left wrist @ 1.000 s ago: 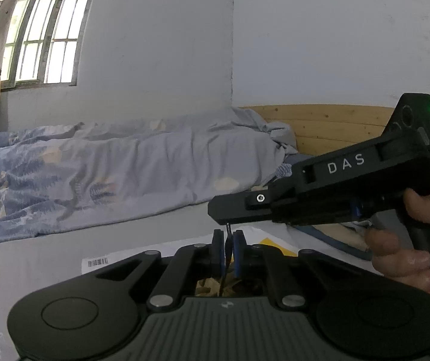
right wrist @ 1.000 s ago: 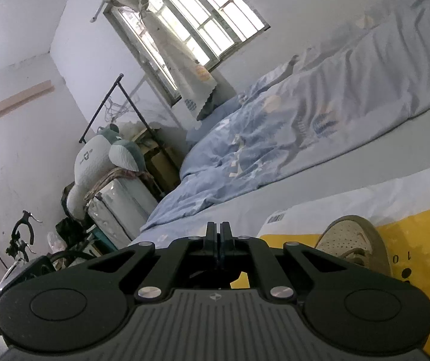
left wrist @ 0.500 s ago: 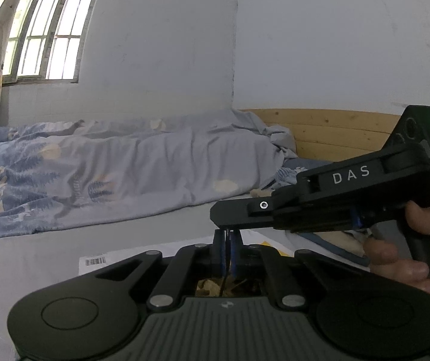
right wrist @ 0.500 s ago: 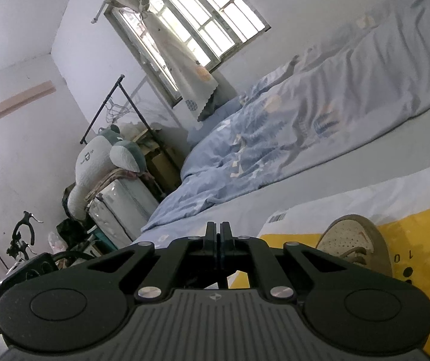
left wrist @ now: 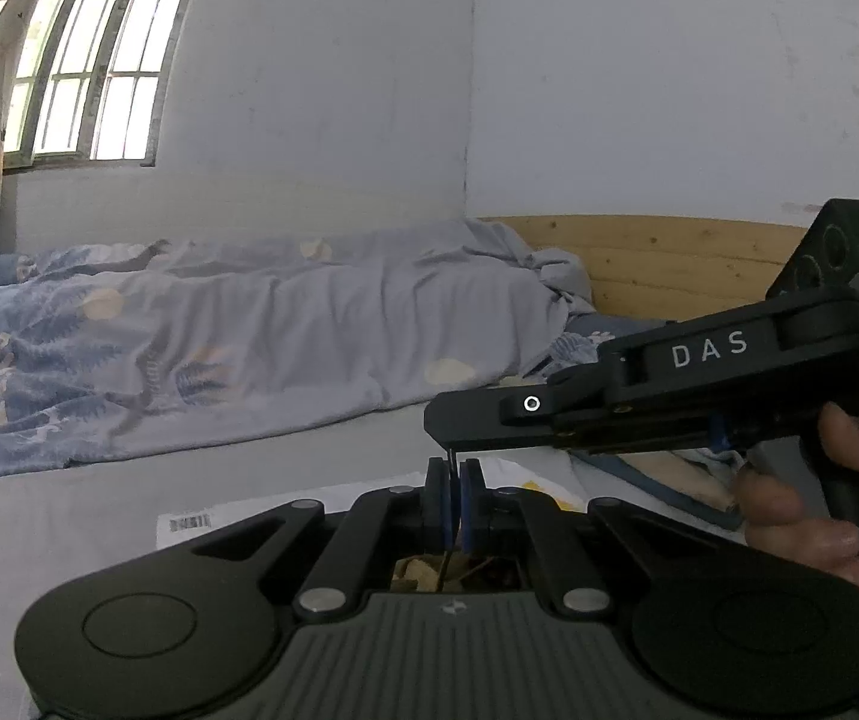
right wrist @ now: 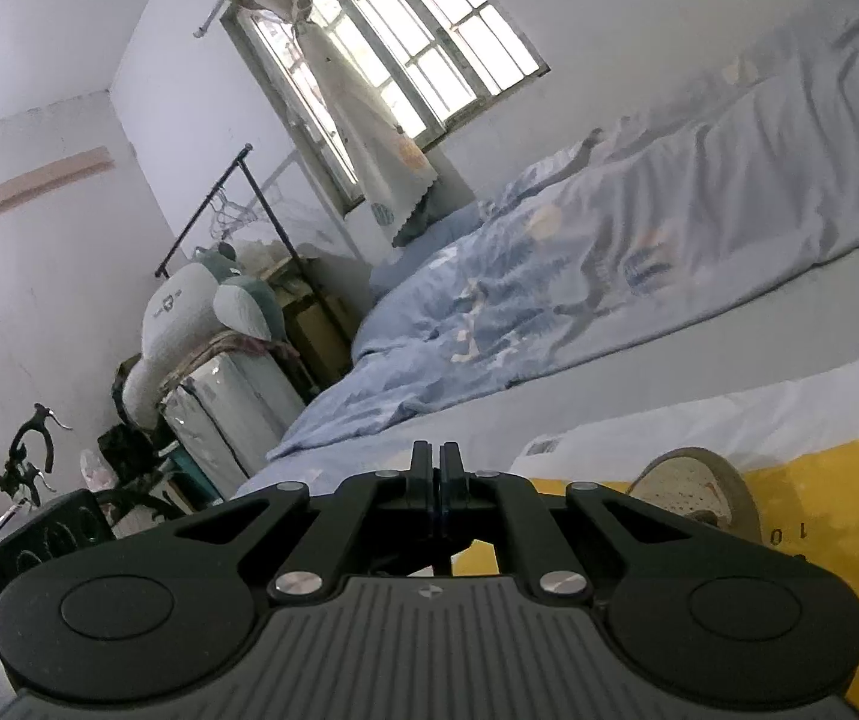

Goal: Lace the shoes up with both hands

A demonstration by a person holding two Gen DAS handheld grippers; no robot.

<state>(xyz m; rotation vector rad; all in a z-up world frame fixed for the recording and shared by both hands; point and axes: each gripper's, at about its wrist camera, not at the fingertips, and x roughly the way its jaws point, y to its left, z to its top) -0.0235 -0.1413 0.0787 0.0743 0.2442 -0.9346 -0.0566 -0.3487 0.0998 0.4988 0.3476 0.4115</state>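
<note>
Left wrist view: right gripper [left wrist: 450,450] pinches lace [left wrist: 452,462] above left gripper [left wrist: 454,501], pads narrowly apart around it. Shoe [right wrist: 696,489] on yellow bag [right wrist: 837,480]. Risk: thin lace slips if left closes off-centre.

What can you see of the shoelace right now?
The shoelace shows only as a thin dark strand, taut and near vertical. It hangs from the tip of the right gripper, whose jaws look shut on it, and drops through the narrow gap between the left gripper's blue pads, which do not appear clamped. Below, it runs toward the tan shoe, mostly hidden. The aglet and eyelets are not visible.
</note>
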